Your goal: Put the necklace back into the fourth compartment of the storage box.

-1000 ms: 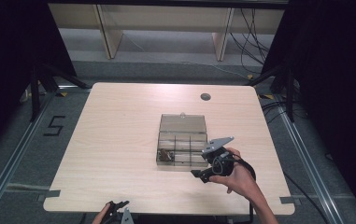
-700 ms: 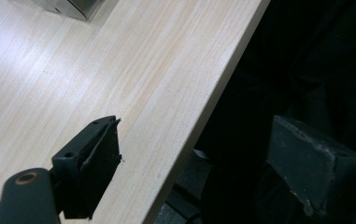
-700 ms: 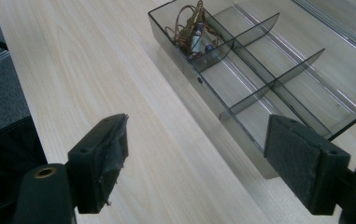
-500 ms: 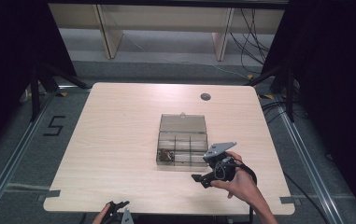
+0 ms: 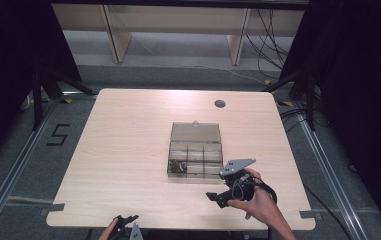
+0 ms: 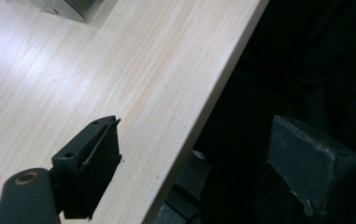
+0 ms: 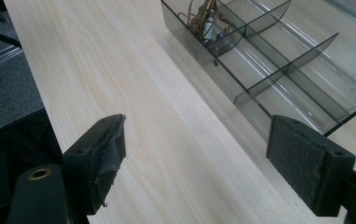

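High view: smoky translucent plastic box (image 5: 196,156), rectangular compartments, pale woodgrain table (image 5: 128,150).

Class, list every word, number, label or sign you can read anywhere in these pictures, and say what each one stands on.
"5": a dark numeral marked on the grey floor left of the table, in the high view.
No lettering can be read on the clear compartment box, on the parts inside it, or on either claw.
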The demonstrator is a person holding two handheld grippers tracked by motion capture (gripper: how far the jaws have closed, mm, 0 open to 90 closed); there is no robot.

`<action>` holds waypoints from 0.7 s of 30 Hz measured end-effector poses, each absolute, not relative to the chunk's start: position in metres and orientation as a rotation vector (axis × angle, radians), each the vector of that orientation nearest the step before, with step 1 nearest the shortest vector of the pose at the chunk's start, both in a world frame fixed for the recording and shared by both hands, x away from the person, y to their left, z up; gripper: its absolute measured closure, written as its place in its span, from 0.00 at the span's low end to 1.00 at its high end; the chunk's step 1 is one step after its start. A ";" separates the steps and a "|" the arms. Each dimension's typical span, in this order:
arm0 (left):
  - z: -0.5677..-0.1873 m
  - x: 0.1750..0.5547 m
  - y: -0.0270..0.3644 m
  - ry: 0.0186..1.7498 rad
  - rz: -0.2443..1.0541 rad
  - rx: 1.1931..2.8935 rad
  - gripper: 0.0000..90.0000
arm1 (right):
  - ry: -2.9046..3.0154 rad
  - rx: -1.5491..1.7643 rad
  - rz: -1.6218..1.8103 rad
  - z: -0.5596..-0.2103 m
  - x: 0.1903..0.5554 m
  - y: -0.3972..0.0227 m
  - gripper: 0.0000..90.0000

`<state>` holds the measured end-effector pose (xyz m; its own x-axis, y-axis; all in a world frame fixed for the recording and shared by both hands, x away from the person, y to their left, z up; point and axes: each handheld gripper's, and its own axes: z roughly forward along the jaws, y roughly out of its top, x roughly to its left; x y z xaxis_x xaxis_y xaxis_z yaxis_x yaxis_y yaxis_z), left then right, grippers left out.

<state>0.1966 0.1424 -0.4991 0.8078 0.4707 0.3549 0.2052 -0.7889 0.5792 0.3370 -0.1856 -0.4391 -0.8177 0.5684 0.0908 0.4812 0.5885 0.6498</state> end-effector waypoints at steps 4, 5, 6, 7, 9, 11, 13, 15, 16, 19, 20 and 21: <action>-0.498 0.195 0.141 0.489 0.678 2.445 0.18 | 2.679 0.863 1.032 -0.443 0.332 -0.189 0.23; -0.498 0.195 0.142 0.492 0.679 2.446 0.18 | 2.676 0.874 1.035 -0.443 0.331 -0.190 0.23; -0.497 0.196 0.142 0.490 0.679 2.457 0.18 | 2.679 0.865 1.037 -0.444 0.331 -0.191 0.23; -0.497 0.196 0.142 0.490 0.679 2.457 0.18 | 2.673 0.873 1.042 -0.444 0.331 -0.191 0.23; -0.497 0.195 0.143 0.498 0.685 2.438 0.18 | 2.658 0.897 1.059 -0.446 0.328 -0.193 0.23; -0.497 0.195 0.143 0.502 0.691 2.435 0.18 | 2.679 0.878 1.035 -0.446 0.327 -0.196 0.23; -0.496 0.195 0.143 0.502 0.697 2.442 0.18 | 2.660 0.912 1.039 -0.448 0.325 -0.197 0.23; -0.496 0.195 0.143 0.502 0.693 2.438 0.18 | 2.664 0.900 1.050 -0.450 0.324 -0.197 0.23; -0.496 0.195 0.143 0.502 0.692 2.437 0.18 | 2.672 0.880 1.040 -0.449 0.324 -0.199 0.23; -0.496 0.195 0.143 0.502 0.692 2.437 0.18 | 2.670 0.893 1.038 -0.450 0.321 -0.199 0.23; -0.496 0.195 0.143 0.502 0.692 2.437 0.18 | 2.662 0.896 1.061 -0.452 0.320 -0.199 0.23; -0.496 0.195 0.143 0.501 0.692 2.438 0.18 | 2.662 0.892 1.059 -0.453 0.320 -0.199 0.23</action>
<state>0.1953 0.1433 -0.4960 0.7979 0.4799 0.3648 0.1960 -0.7789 0.5958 0.3196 -0.1990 -0.4530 -0.8142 0.5745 0.0838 0.4750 0.5761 0.6652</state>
